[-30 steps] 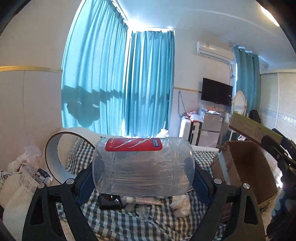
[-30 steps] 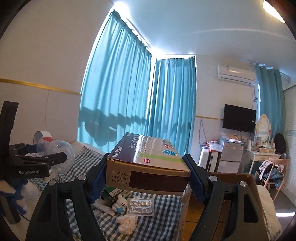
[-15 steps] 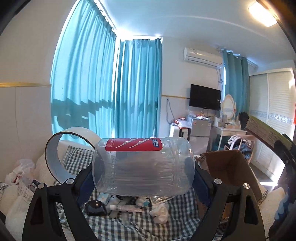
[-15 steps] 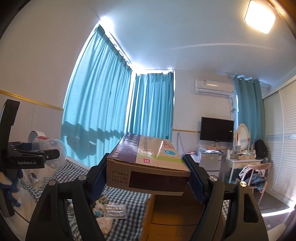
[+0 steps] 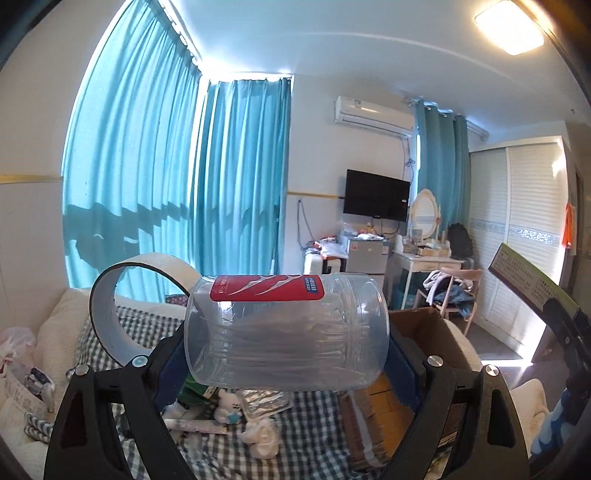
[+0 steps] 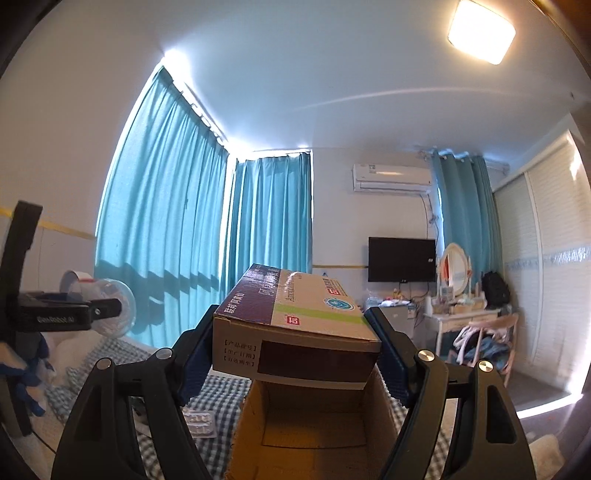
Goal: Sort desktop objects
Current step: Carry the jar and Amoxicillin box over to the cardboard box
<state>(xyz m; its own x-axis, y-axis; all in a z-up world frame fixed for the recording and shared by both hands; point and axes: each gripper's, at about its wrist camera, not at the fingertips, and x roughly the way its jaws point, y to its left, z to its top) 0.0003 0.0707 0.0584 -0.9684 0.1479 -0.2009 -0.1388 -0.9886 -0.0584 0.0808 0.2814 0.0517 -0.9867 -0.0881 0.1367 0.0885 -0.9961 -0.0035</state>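
Both jaws were occupied: my left gripper [image 5: 286,363] pinched a clear plastic jar [image 5: 286,334] lying sideways, red label up, with a roll of tape [image 5: 110,317] looped beside its left finger, and my right gripper [image 6: 295,354] clamped a medicine box [image 6: 295,325] by its two ends. I held that box in the air above an open cardboard box [image 6: 310,432], which stood at the right edge of the checked cloth [image 5: 306,439] covering the surface. On that cloth, below the jar, lay a blister pack [image 5: 264,402], a small white toy [image 5: 227,404], a tube [image 5: 195,424] and a crumpled tissue [image 5: 260,437]. Around us, teal curtains [image 5: 155,177] filled the window wall. Farther back hung an air conditioner [image 5: 373,112] and a dark television [image 5: 376,195], with a white dressing table [image 5: 424,254] and a chair [image 5: 452,295] draped in clothes beneath a lit ceiling lamp [image 5: 509,27].
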